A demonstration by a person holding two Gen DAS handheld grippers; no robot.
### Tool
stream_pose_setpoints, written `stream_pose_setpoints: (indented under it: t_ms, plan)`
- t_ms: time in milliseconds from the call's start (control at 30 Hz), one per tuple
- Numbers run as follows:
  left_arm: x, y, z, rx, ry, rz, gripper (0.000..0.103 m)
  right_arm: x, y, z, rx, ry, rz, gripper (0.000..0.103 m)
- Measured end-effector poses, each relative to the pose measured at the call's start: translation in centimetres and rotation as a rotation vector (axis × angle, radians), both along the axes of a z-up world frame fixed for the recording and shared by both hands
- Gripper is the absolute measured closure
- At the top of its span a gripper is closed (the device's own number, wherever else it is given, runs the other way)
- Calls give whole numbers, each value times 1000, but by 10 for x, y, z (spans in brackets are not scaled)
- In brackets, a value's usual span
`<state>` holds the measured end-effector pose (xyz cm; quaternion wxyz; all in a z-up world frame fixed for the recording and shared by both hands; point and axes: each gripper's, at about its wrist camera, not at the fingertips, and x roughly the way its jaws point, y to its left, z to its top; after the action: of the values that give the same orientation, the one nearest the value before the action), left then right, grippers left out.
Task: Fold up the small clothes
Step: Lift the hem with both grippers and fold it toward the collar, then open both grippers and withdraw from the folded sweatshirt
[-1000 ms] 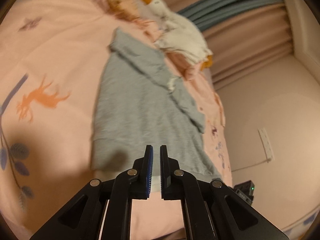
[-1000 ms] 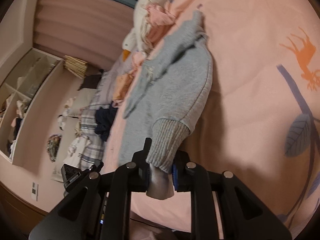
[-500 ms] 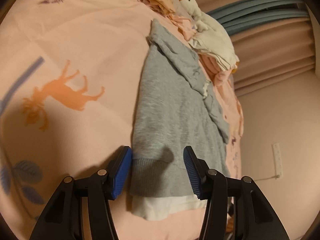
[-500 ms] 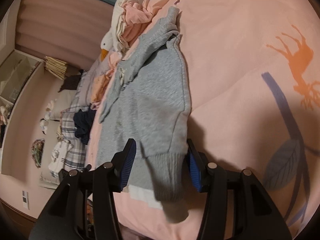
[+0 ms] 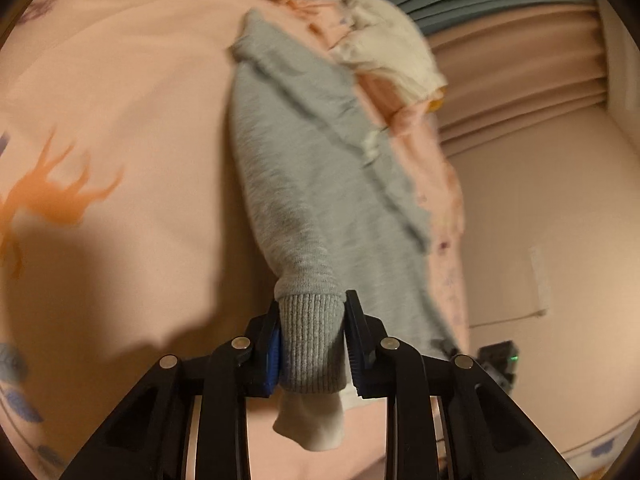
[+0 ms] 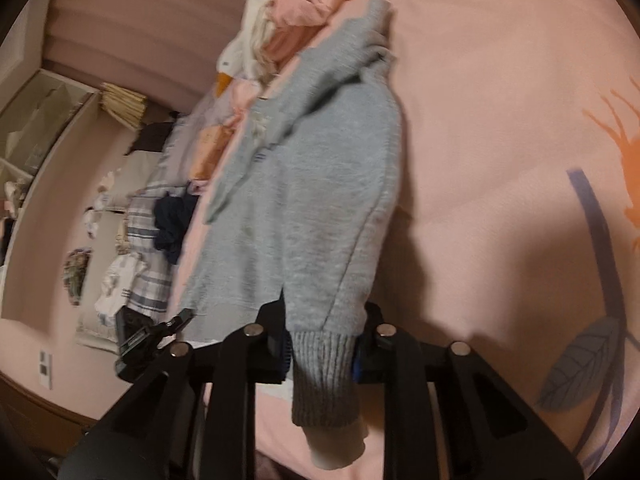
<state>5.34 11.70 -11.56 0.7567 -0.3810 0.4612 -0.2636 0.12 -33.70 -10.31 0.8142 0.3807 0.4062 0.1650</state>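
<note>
A pink bedspread (image 5: 132,128) lies open left of the left claw (image 5: 312,340). The grey sweatshirt (image 5: 312,168) stretches ahead of both claws. Half a second ago both gaped wide; now each pinches a ribbed hem corner, the right claw (image 6: 322,350) likewise.

Small grey sweatshirt (image 5: 320,184) (image 6: 316,184) of fleecy knit, with ribbed hem band and a white inner layer (image 5: 312,424) (image 6: 340,444) hanging below the rib. Stretches lengthwise along a pink bedspread, far end with a sleeve folded diagonally across the body. Near hem bunched and lifted off the bedding, ribbed band (image 5: 312,340) (image 6: 324,376) hanging upright, body sloping down to the far end.
</note>
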Motion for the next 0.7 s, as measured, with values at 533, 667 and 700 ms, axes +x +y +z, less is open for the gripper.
stream_pose_setpoints:
  t_ms: [533,667,700]
  plan:
    - [166,1,63,-179,-82,145,88,149,-6,108,61,-209,-51,83]
    - [217,5,63,-172,-80,198,88,202,-19,108,56,-150,-121,83]
    - [231,4,61,-157,-68,214,88,217,-23,106,52,-127,-145,83]
